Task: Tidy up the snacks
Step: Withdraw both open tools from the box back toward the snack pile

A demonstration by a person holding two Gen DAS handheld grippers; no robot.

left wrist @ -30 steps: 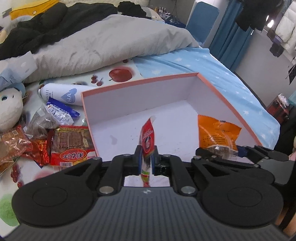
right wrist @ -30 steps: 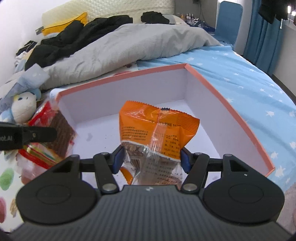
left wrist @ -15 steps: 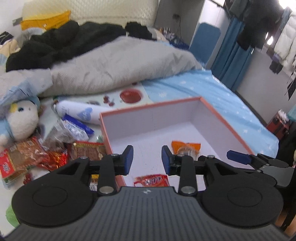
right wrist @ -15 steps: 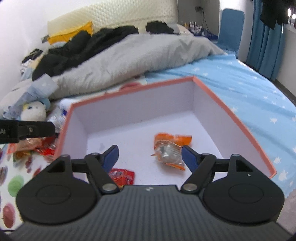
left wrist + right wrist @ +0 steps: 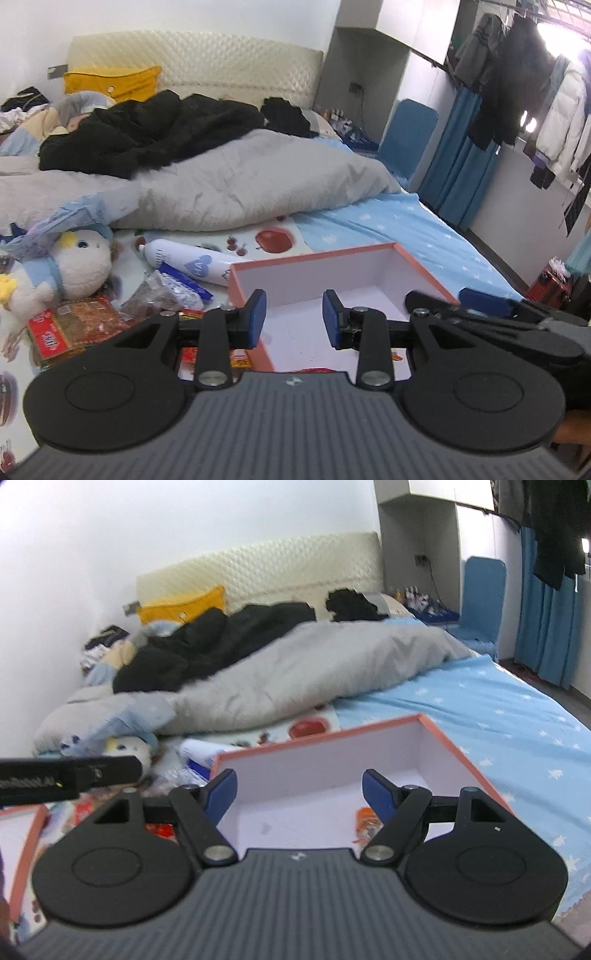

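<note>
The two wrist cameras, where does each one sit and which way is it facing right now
Left wrist: rides behind the open, empty left gripper, looking across the bed over the box and loose snack packets; the right gripper pokes in beside it.
Right wrist: rides behind the open, empty right gripper, facing the same box; an orange packet lies inside; the left gripper's side shows as a black bar.
Shared: box, grey duvet, headboard.
</note>
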